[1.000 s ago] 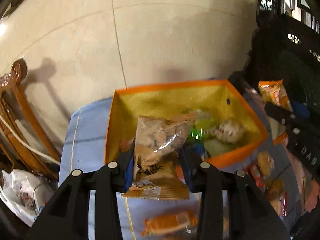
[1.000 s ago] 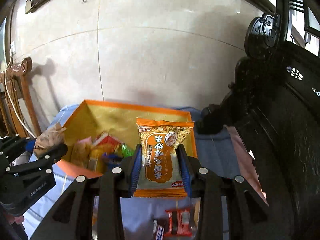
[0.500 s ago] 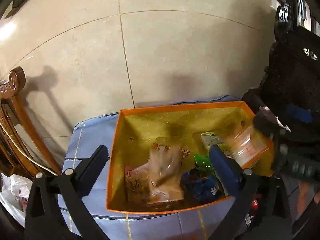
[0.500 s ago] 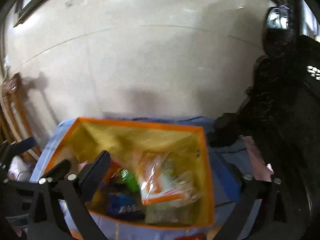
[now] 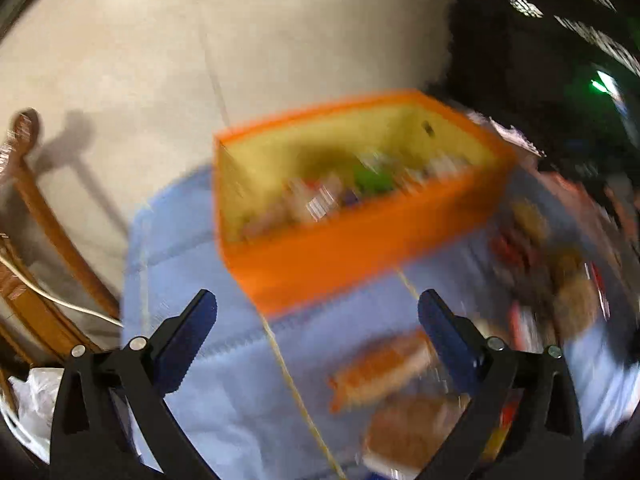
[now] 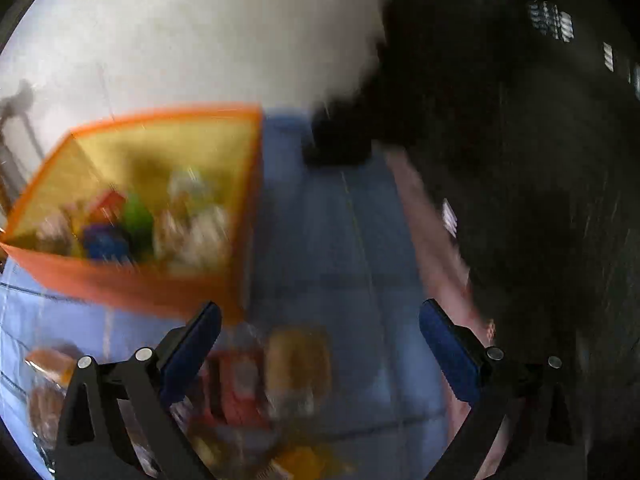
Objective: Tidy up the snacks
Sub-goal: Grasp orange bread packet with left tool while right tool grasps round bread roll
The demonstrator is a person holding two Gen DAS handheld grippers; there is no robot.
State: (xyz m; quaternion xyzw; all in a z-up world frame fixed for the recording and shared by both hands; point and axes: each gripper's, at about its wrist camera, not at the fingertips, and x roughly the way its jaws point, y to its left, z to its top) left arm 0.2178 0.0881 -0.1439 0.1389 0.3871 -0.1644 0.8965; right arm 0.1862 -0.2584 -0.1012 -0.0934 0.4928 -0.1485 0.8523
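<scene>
Left wrist: left gripper (image 5: 316, 310) agape, empty

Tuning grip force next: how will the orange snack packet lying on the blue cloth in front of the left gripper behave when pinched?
The orange snack packet looks like a thin, puffy film pouch, so probably light and floppy, sagging outside the pads. It lies flat on the blue cloth, so rolling seems unlikely. Film may be slippery; contents possibly crushable. Blur limits certainty.

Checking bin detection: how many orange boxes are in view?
1. The orange box sits on the blue cloth, ahead of the left claw and ahead-left of the right claw. Blur could hide another.
</scene>
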